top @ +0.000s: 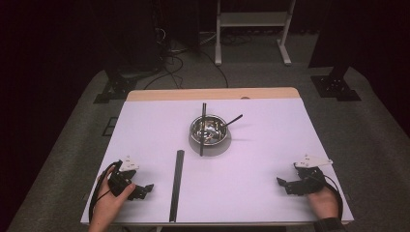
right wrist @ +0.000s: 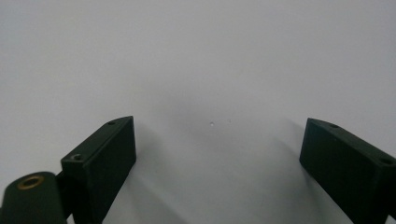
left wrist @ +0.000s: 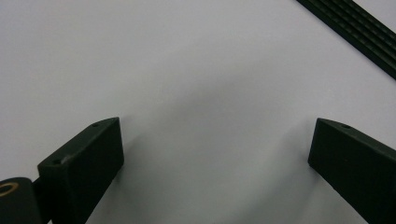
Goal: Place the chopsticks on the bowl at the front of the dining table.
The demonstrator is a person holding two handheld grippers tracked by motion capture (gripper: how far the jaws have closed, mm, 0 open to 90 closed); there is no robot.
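A shiny metal bowl (top: 209, 130) sits on the white table (top: 145, 125) just behind its middle, with a black utensil (top: 233, 120) leaning out of it to the right. A thin black stick (top: 202, 128) lies across the bowl from back to front. A long black ribbed strip (top: 176, 185) lies lengthwise near the front, also crossing the upper right corner as the strip (left wrist: 355, 35) in the left gripper view. My left gripper (top: 145, 189) rests at the front left, open over bare table (left wrist: 210, 116). My right gripper (top: 285, 185) rests at the front right, open, nothing between its jaws (right wrist: 215, 140).
A wooden edge (top: 212, 94) runs along the table's far side. Beyond it on the grey floor are cables (top: 169, 58), a white frame's legs (top: 251, 29) and black stand bases (top: 336, 87).
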